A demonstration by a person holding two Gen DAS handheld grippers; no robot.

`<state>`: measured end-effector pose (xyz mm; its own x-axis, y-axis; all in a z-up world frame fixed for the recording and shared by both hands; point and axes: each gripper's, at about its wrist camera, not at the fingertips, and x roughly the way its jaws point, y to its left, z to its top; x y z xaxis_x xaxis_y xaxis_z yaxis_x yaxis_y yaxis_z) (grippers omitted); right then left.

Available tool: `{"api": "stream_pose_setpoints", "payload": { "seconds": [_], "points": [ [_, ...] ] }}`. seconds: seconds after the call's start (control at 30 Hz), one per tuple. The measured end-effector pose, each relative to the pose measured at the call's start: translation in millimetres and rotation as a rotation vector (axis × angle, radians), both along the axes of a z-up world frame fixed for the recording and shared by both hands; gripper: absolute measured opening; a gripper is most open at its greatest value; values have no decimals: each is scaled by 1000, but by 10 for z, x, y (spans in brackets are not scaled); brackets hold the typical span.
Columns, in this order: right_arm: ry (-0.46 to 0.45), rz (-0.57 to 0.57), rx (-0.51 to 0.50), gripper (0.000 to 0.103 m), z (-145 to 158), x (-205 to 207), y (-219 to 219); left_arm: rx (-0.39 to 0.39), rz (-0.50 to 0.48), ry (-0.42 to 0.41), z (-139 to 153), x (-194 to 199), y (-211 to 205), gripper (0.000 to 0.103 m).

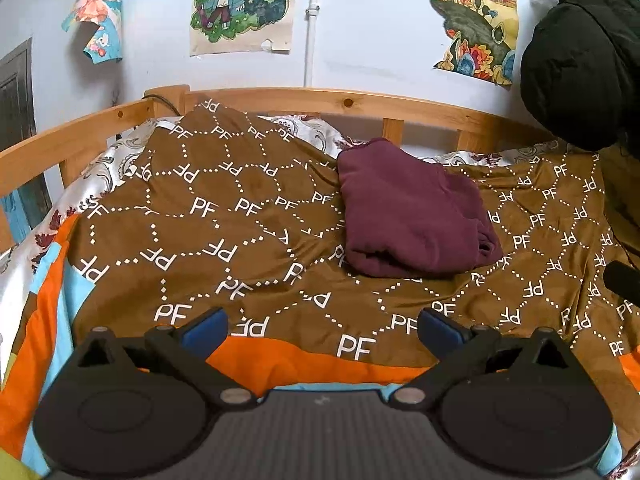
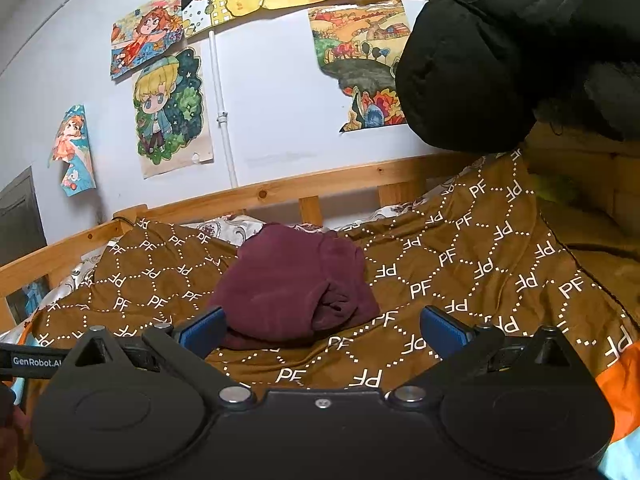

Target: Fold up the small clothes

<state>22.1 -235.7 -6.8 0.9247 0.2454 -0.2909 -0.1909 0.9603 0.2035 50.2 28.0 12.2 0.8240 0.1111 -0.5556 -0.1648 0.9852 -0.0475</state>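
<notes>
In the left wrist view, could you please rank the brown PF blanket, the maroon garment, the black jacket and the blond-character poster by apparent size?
1. Brown PF blanket
2. Maroon garment and black jacket: look alike, and the jacket is cut off by the frame, so unranked
3. Blond-character poster

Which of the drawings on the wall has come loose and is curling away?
The small orange-haired girl drawing at far left: its lower half curls off the wall, while the blond-haired character drawing beside it lies almost flat.
</notes>
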Motion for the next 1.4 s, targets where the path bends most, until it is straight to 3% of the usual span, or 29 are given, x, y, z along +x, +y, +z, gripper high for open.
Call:
{"api": "stream_pose_setpoints", "payload": {
  "seconds": [1.4],
  "points": [
    [6, -13, -4, 102, -22, 12, -15, 18, -27, -8, 22, 0, -13, 102]
  ]
}}
